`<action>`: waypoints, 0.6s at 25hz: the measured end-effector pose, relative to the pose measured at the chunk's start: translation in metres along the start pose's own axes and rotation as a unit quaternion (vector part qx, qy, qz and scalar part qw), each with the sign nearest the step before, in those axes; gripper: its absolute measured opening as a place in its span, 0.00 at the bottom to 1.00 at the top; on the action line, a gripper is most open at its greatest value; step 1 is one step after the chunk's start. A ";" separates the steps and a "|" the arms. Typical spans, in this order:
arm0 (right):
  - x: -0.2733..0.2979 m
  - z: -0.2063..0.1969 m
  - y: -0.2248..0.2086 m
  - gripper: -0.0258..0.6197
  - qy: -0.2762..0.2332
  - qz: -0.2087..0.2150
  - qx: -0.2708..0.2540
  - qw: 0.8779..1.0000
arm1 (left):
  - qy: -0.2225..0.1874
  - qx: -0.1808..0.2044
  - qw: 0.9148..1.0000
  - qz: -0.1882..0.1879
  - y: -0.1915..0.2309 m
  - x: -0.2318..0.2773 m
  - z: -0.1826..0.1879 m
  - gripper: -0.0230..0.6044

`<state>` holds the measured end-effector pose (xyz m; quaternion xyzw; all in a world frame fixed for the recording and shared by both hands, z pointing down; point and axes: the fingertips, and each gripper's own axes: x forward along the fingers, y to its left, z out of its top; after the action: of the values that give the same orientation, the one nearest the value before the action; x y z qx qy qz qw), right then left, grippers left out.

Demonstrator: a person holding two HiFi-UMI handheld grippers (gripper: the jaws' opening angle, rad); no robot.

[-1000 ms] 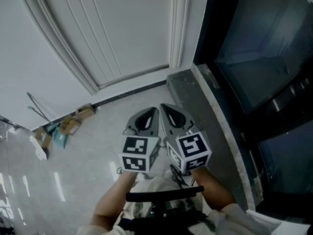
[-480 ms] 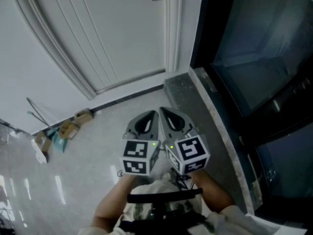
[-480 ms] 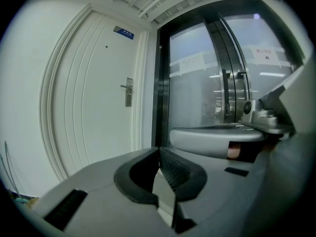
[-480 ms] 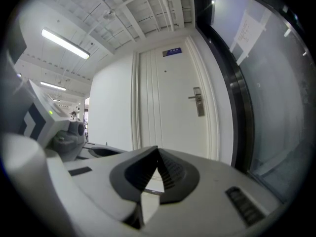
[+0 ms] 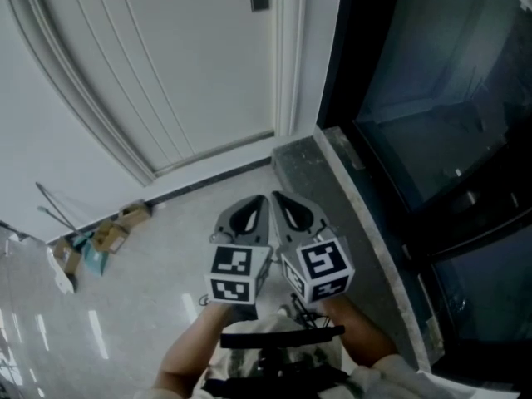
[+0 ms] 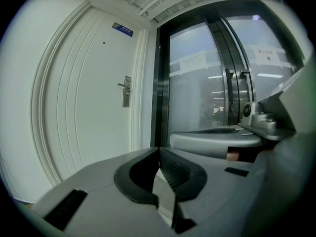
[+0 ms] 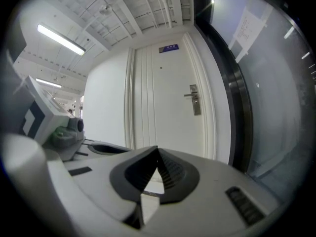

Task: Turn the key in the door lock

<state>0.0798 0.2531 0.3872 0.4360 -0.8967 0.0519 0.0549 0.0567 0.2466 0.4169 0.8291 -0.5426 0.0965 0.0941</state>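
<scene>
Head view: left hand and right hand sit low in frame, each holding a gripper. The left gripper and right gripper are side by side, almost touching, both aimed forward at the door.

Left gripper view: jaws closed tip to tip, nothing between them. Right gripper view: same, jaws fully together and empty.

Below the grippers is a pale glossy floor. To their right a dark stone sill runs along the foot of a dark-framed glass wall. To the left, at the wall base, there is a small pile of cardboard clutter.

Ahead is a white panelled door, closed, well apart from both grippers. The lock plate with its lever handle sits on the door's right edge, just beside the frame next to the glass. In the head view it only shows at the top edge. The right gripper view shows it right of centre, above the jaw tips. The key is too small to make out in any view, so I can't confirm it's in the lock.

A small blue sign is on the door's upper part. Strip light is on the ceiling, far left.
</scene>
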 end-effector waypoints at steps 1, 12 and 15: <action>0.008 0.001 -0.003 0.05 -0.002 -0.003 0.002 1.000 | -0.001 0.000 1.000 -0.003 0.005 0.007 0.001 0.06; 0.115 0.011 -0.029 0.05 0.015 -0.050 -0.001 0.999 | -0.006 -0.004 0.999 -0.046 0.090 0.082 0.026 0.06; 0.145 0.019 -0.032 0.05 0.012 -0.060 -0.006 0.998 | -0.010 -0.001 0.998 -0.062 0.111 0.100 0.035 0.06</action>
<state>0.0147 0.1180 0.3903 0.4878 -0.8687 0.0482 0.0712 -0.0042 0.1052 0.4149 0.8621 -0.4909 0.0817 0.0955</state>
